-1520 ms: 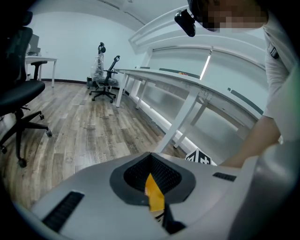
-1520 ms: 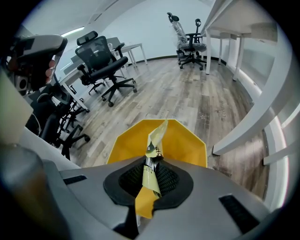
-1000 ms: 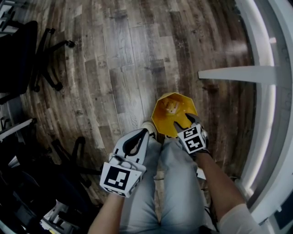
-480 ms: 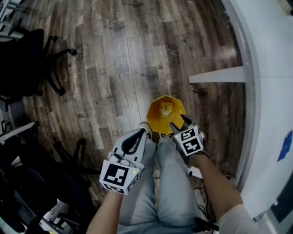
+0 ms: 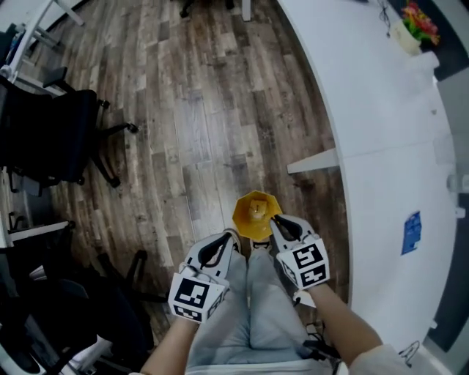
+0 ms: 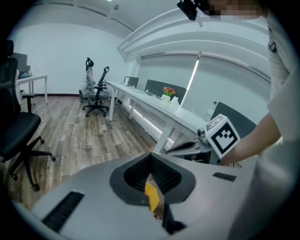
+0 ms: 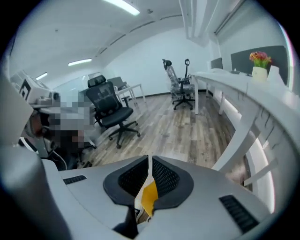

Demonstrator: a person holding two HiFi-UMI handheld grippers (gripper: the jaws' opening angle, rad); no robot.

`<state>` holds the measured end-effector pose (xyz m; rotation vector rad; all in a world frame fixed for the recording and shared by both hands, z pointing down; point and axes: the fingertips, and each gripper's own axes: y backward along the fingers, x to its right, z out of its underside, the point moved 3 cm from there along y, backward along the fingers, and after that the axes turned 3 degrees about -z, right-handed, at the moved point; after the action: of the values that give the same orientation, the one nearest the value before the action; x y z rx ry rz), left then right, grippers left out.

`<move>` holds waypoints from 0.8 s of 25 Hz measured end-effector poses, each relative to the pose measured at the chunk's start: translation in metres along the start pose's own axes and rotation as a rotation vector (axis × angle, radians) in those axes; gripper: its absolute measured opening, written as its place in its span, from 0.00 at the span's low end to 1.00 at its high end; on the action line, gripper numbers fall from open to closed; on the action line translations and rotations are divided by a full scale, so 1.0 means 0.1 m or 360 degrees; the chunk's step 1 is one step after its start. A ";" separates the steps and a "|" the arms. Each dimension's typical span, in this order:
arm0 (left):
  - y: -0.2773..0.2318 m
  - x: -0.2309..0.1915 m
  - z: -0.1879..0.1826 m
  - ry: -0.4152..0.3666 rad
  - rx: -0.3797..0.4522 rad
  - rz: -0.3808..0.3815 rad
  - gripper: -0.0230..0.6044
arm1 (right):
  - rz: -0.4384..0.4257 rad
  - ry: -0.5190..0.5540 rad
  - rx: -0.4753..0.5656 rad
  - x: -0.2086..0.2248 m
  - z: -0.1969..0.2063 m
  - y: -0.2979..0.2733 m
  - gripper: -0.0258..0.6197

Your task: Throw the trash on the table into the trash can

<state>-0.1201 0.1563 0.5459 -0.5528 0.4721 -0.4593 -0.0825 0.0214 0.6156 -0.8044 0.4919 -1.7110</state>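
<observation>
Yellow trash can point(image 5: 253, 214): stands upright on the wooden floor point(image 5: 198, 132), long axis vertical, open mouth facing straight up at the head camera. Sits just beside the edge of the white table point(image 5: 388, 146), right in front of the person's legs point(image 5: 253, 307). Holds a small pale scrap at the bottom, too small to identify.

Left gripper point(image 6: 151, 157): hangs above the can on its left side. Keeps its jaws together at the tips and clamps nothing. Shows only the can's yellow through the opening behind the tips.

Right gripper point(image 7: 149, 161): hangs over the can's right rim. Has just been closing its jaws and now presses them together with nothing pinched. Shows the same yellow through the opening.

Against a second ago: looks smaller in the head view, with both grippers raised clear of the mouth. Shuts the right jaws, spread over the rim then. Takes in far more tabletop, with a flower pot point(image 5: 418, 16) at the far end and a black office chair point(image 5: 44, 132) at left
</observation>
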 end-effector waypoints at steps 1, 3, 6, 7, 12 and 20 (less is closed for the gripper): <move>0.05 0.03 -0.09 -0.0006 0.0017 -0.0002 0.04 | -0.0007 0.0017 0.0042 -0.04 -0.15 0.13 0.12; 0.21 0.13 -0.26 0.0011 0.0043 0.0004 0.04 | -0.0020 0.0044 0.0106 -0.16 -0.41 0.42 0.11; 0.46 0.30 -0.52 0.0058 0.0071 0.0017 0.04 | -0.0042 0.0043 0.0165 -0.32 -0.70 0.84 0.11; 0.53 0.34 -0.60 0.0065 0.0080 0.0017 0.04 | -0.0046 0.0032 0.0185 -0.37 -0.79 0.96 0.11; 0.79 0.53 -0.95 0.0068 0.0107 0.0016 0.04 | -0.0080 -0.0022 0.0267 -0.56 -1.16 1.47 0.11; 1.11 0.70 -1.33 0.0009 0.0138 0.0023 0.04 | -0.0108 0.0003 0.0376 -0.83 -1.54 1.97 0.09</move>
<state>-0.1042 0.1526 0.3596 -0.4645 0.4590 -0.4656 -0.0506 0.0322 0.3541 -0.6552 0.2594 -1.7929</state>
